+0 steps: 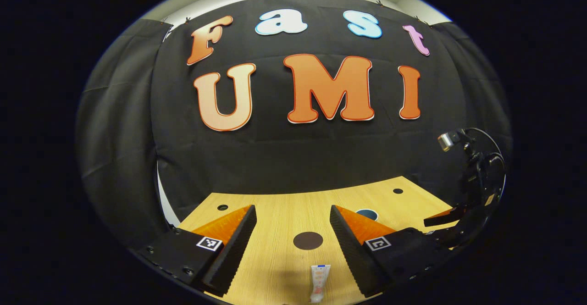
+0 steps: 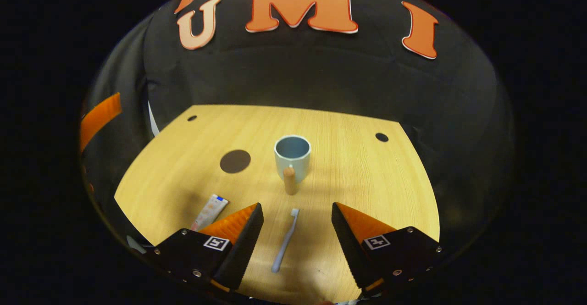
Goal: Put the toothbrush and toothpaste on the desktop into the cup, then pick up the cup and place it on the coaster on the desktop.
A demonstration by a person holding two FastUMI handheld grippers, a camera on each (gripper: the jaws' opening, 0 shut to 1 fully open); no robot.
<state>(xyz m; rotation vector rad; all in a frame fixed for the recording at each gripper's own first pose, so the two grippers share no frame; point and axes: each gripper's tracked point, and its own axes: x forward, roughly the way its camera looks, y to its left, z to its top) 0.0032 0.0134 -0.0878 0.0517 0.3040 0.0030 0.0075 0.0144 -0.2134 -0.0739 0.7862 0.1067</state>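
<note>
A light blue cup [image 2: 292,156] with a wooden handle stands upright mid-table in the right gripper view. The pale blue toothbrush [image 2: 285,240] lies flat between the fingers of my open right gripper [image 2: 297,206], which hovers just above it. The toothpaste tube [image 2: 209,211] lies to the left, beside the left finger. A dark round coaster [image 2: 235,161] sits left of the cup. In the left gripper view, my left gripper [image 1: 292,213] is open over the table, with the toothpaste [image 1: 319,281] low between its fingers and the coaster [image 1: 307,241] just beyond. The cup's rim [image 1: 367,213] peeks from behind the right finger.
The wooden table [image 2: 357,167] has small dark holes near its far corners [image 2: 381,136]. Black cloth walls close in the back and sides. The right gripper [image 1: 442,220] shows at the right edge of the left gripper view.
</note>
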